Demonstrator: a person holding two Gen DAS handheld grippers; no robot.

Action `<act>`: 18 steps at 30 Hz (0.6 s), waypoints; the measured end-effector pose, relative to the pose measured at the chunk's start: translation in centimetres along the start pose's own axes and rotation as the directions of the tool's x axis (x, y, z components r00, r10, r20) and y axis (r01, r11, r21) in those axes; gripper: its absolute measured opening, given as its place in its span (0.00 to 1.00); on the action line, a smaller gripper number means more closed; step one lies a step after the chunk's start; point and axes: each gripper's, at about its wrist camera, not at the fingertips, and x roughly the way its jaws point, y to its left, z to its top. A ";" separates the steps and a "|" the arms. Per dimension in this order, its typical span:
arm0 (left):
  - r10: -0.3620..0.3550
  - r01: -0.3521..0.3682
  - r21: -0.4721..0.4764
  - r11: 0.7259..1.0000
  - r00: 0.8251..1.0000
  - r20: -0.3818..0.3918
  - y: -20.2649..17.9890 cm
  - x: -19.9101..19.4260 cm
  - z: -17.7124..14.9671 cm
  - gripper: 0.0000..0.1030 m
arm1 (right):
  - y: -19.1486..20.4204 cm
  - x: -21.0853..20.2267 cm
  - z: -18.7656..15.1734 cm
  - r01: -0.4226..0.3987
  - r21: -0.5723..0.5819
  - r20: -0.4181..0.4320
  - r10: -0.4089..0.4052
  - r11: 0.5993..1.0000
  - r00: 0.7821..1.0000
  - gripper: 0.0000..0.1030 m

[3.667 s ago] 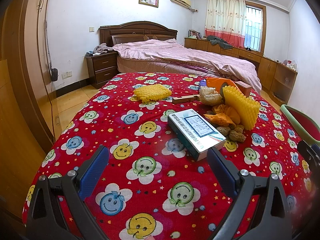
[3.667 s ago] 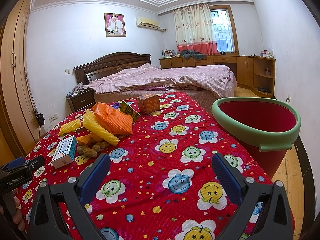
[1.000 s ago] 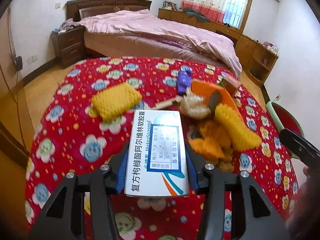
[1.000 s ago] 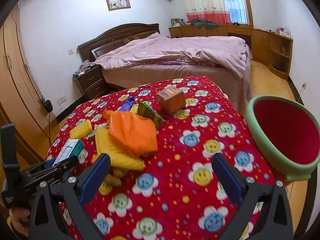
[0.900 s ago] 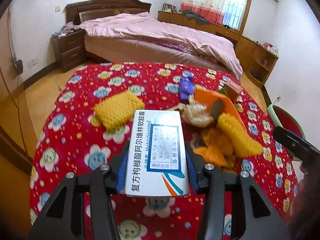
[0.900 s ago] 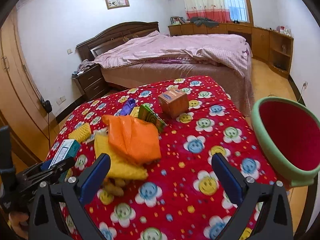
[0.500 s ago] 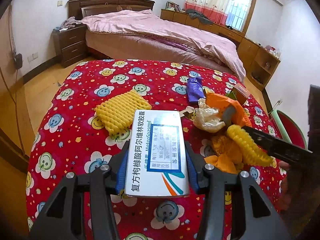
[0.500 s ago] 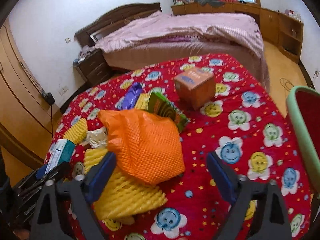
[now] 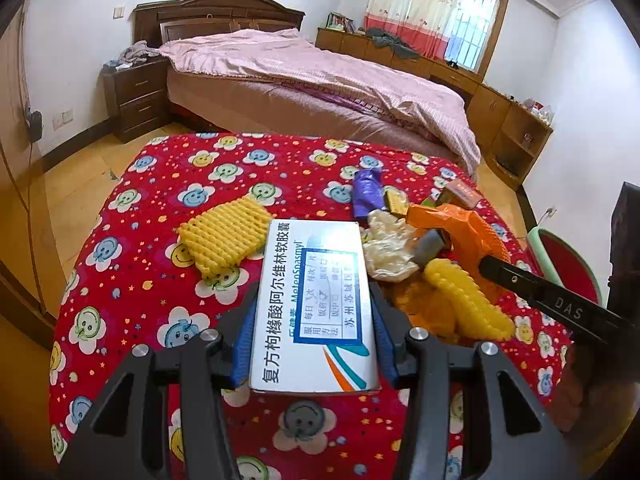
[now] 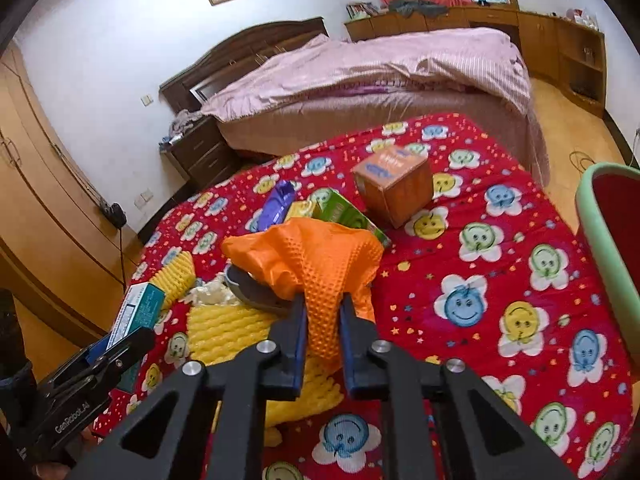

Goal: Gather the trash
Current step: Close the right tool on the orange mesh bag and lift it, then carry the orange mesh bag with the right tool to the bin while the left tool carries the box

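Note:
My left gripper (image 9: 314,320) is shut on a white and teal medicine box (image 9: 316,300) and holds it above the red smiley tablecloth (image 9: 160,208); the box also shows in the right wrist view (image 10: 138,312). My right gripper (image 10: 323,320) is shut on an orange foam net (image 10: 316,264) in the trash pile. A long yellow foam net (image 10: 232,336) lies under it. The red bin with a green rim (image 10: 612,248) stands at the table's right edge.
On the table lie a flat yellow foam net (image 9: 224,234), a crumpled white wrapper (image 9: 386,248), a purple wrapper (image 10: 276,200), a green packet (image 10: 344,212) and a brown cardboard cube (image 10: 394,182). A bed (image 9: 320,80) stands behind the table.
My right gripper has moved down to the pile and shut on the orange foam net. My left gripper still holds the medicine box, lifted off the table.

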 end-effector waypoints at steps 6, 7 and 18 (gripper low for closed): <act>-0.016 0.015 0.012 1.000 0.999 0.031 -1.4 -2.0 0.6 0.49 | 0.1 -3.6 0.3 -0.013 -0.013 0.064 0.013 1.000 0.998 0.15; -0.022 0.022 0.013 1.000 0.999 0.034 -1.7 -2.4 0.8 0.49 | 0.0 -4.4 0.3 -0.011 -0.017 0.077 0.013 1.000 0.997 0.15; -0.090 0.087 0.061 0.994 0.995 0.043 -6.4 -4.3 2.6 0.49 | -2.1 -10.7 1.1 0.046 -0.028 0.165 -0.041 0.999 0.985 0.15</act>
